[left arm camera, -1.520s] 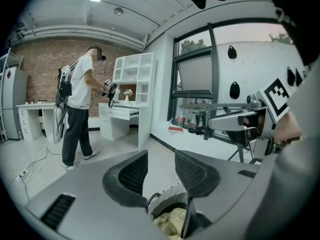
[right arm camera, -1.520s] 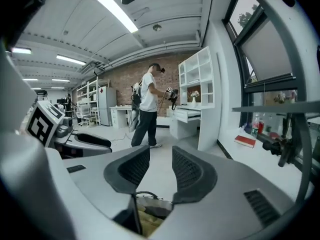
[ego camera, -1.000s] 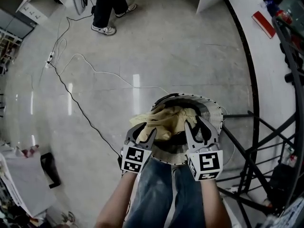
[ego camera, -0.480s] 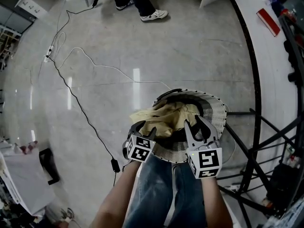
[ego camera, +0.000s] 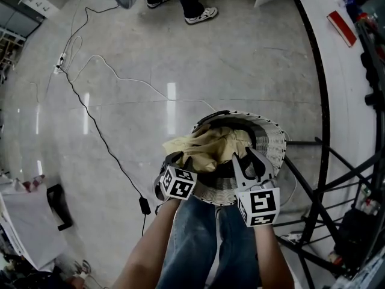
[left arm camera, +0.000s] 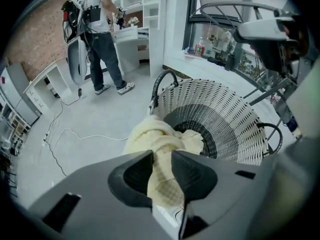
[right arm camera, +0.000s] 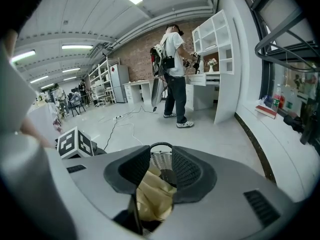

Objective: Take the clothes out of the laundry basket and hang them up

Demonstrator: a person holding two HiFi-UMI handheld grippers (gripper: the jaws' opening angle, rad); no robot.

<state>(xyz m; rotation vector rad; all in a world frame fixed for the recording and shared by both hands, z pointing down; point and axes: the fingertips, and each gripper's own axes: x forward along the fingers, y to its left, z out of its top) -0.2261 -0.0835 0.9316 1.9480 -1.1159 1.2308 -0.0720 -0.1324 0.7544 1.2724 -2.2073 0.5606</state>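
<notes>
**Task items.** One laundry basket stands on the floor, directly in front of the operator's legs. It is round, of white perforated weave with a dark inner base, and has two black handles on opposite sides of the rim. One garment, pale yellow, is visible. It lies bunched in the basket, with part of it heaped over the rim on the operator's left.

**Left gripper**. It is angled steeply down at the left rim of the basket. The fingers have just been closing, with the garment between them. In the left gripper view, yellow fabric fills the narrow gap and touches both fingers, so they are clamped on the garment.

**Right gripper**. It is positioned over the near right part of the basket. In the right gripper view, a fold of the garment sits low between the two fingers and is pinched there. The basket weave shows through the gap above the fold.

**Markers.** Each gripper carries one marker cube, two in total.

**Surroundings.**
- One person stands well apart from the basket, at a white shelving unit.
- Two cables lie on the floor, one black and one white.
- One black metal frame stands just beside the basket on the right.
</notes>
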